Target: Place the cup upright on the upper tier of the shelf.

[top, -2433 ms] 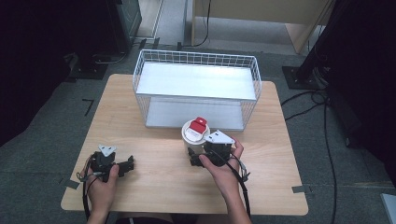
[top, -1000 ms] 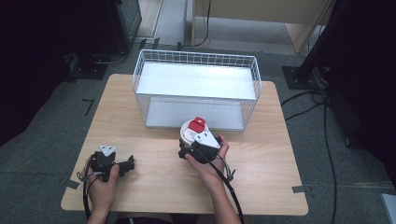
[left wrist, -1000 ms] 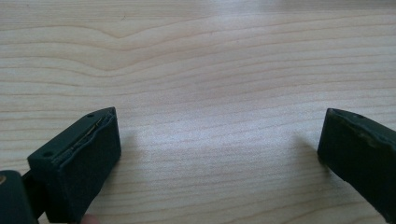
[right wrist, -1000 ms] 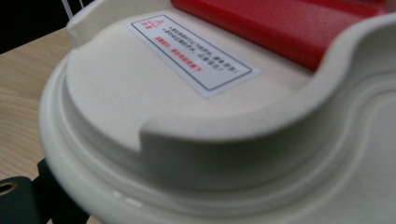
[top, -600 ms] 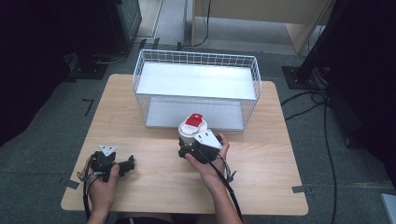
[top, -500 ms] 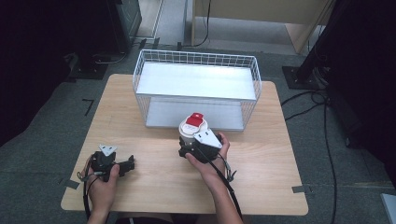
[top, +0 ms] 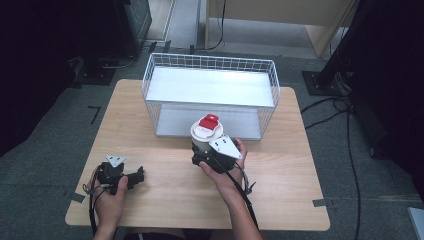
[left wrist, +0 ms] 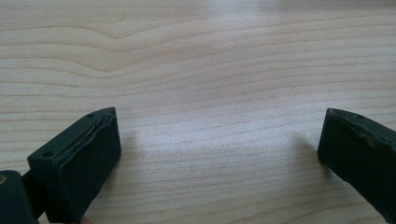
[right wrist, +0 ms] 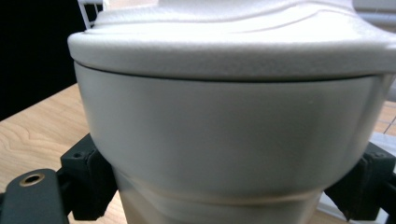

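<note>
Our right tongs are closed around the lower body of a white, round plastic container with a wide white lid and a red flip tab on top. In the right gripper view the container stands upright between the two black jaws, one pressed against each side of its narrower base, with the broad lid rim overhanging above them. Whether it rests on the wood or is lifted off it, we cannot tell. From the high view, the container sits just in front of the white wire basket with a pale flat floor, near the basket's front wall, roughly at the middle of the light wooden surface.

Our left tongs lie low at the near left part of the surface, well apart from the container. In the left gripper view they are spread wide, the two black jaws far apart, with bare wood grain between them and nothing gripped.

A black cable trails from the right tongs along the forearm. Around the surface we see grey carpeted floor, strips of grey tape at the corners of the surface, dark stands at the right with cables running across the floor, and a pale wooden cabinet at the back.
</note>
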`<state>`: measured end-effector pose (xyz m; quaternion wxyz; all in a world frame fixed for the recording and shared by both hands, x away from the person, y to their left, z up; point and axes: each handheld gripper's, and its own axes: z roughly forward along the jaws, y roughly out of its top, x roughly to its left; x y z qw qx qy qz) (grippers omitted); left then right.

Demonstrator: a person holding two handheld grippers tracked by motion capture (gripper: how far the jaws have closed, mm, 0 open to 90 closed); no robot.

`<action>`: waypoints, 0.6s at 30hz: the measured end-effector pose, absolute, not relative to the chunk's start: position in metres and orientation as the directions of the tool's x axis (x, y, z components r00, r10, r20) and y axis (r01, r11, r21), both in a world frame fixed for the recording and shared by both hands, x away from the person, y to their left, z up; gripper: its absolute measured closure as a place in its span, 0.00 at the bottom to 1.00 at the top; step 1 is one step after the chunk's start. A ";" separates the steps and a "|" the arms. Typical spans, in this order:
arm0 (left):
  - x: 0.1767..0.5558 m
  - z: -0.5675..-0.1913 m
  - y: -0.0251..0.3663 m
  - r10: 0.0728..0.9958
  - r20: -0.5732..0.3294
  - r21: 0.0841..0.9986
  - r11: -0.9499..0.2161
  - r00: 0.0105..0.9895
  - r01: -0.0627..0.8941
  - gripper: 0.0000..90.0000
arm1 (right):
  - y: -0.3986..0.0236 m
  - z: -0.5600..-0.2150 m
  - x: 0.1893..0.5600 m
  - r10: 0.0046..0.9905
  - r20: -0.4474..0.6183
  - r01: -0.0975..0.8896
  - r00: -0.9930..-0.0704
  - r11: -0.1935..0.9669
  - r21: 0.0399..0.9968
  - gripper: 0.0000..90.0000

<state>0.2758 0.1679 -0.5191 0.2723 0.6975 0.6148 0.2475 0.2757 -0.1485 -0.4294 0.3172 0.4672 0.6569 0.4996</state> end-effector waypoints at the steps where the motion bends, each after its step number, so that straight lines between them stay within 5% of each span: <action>1: 0.276 -0.519 0.168 0.992 0.011 0.684 -0.097 0.122 0.723 0.00 | -0.149 -0.428 0.275 0.930 0.053 0.295 -0.364 0.061 0.954 0.13; 18: 0.276 -0.519 0.168 0.993 0.012 0.684 -0.096 0.121 0.723 0.00 | -0.153 -0.378 0.278 0.925 0.041 0.224 -0.379 0.048 0.973 0.13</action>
